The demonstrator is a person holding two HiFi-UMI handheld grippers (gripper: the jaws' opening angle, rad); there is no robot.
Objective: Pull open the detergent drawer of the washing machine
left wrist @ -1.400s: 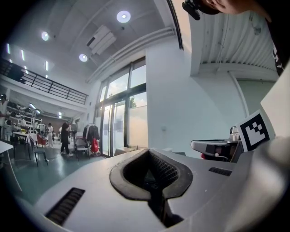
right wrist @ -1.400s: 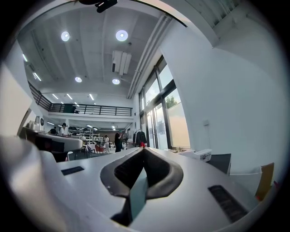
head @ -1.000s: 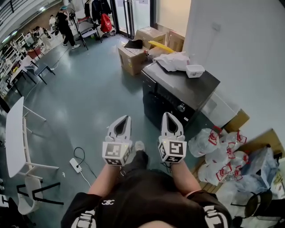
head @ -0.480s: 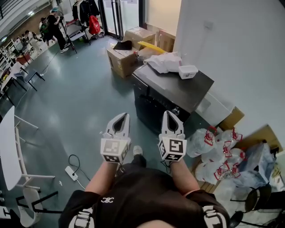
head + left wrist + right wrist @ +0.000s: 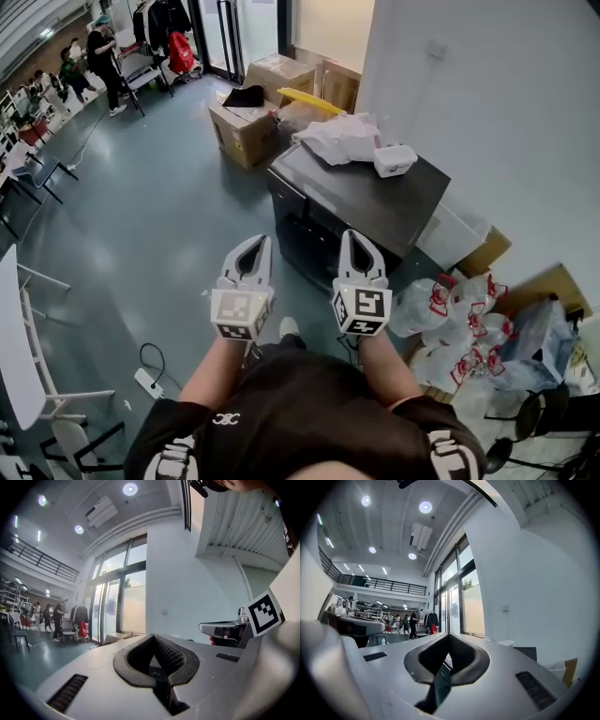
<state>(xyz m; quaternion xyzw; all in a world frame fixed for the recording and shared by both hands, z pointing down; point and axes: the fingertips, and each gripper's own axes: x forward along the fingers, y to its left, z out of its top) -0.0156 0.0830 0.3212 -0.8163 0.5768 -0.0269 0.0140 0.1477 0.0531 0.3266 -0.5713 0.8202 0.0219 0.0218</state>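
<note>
The left claw (image 5: 253, 242) and right claw (image 5: 355, 236) are both closed tight, holding nothing. The black washing machine (image 5: 375, 192) stands close ahead of them. Only the head view shows it well. Its drawer is too small to pick out.

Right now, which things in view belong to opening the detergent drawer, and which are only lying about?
For the job: washing machine, left gripper, right gripper, both with jaws shut.
Lying about: white container, cardboard boxes, plastic bags, power strip.
</note>
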